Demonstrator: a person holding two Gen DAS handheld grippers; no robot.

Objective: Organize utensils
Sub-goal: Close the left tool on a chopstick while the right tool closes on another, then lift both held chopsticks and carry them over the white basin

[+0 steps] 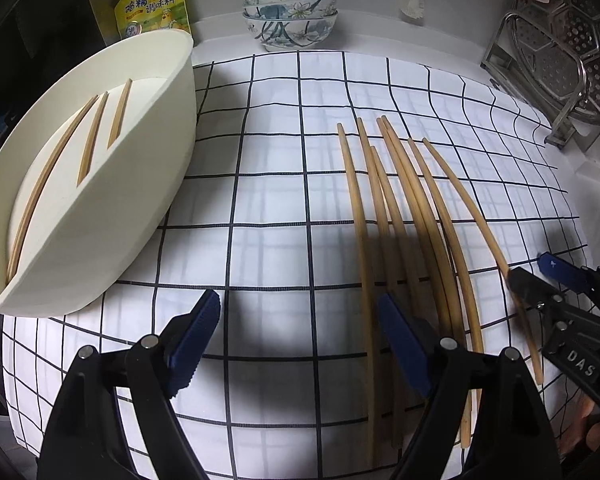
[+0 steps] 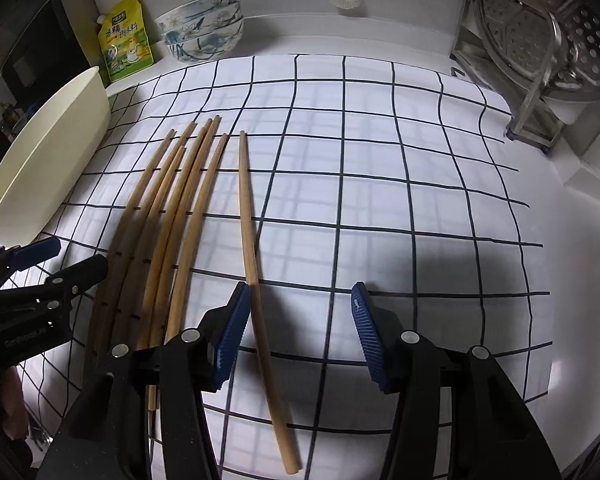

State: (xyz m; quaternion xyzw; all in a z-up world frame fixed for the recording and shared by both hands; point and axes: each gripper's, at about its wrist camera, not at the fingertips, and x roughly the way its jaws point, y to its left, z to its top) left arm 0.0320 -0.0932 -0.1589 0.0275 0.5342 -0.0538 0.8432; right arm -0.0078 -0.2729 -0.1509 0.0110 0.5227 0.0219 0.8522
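the step in hand looks like picking up the next of the long tan wooden chopsticks (image 1: 400, 216) that lie fanned on the white cloth with a dark grid (image 1: 284, 184) covering the bench, to move it into the cream plastic oval tub (image 1: 112, 216) at the left, where a few chopsticks already rest inside.

the right tool (image 2: 296, 320) hangs over the cloth with its blue pads spread and nothing pinched; the single tan chopstick lying apart from the bundle (image 2: 248, 216) runs just inside its left pad (image 2: 230, 336), seemingly touching it, though the fisheye view makes contact hard to judge. the left tool (image 1: 296, 332) is also spread wide and empty, its right pad over the near ends of the bundle.

to do this well, i would take the lone stick first, since it lies clear of the others. centre it between the pads before closing, rather than letting one pad shove it sideways across the cloth. grip near the thicker near end or the middle so it does not swing. lower until the pad tips nearly meet the cloth, without snagging the fabric. the left tool should stay off the bundle to avoid scattering it, then lay the stick in the tub parallel to the ones inside.
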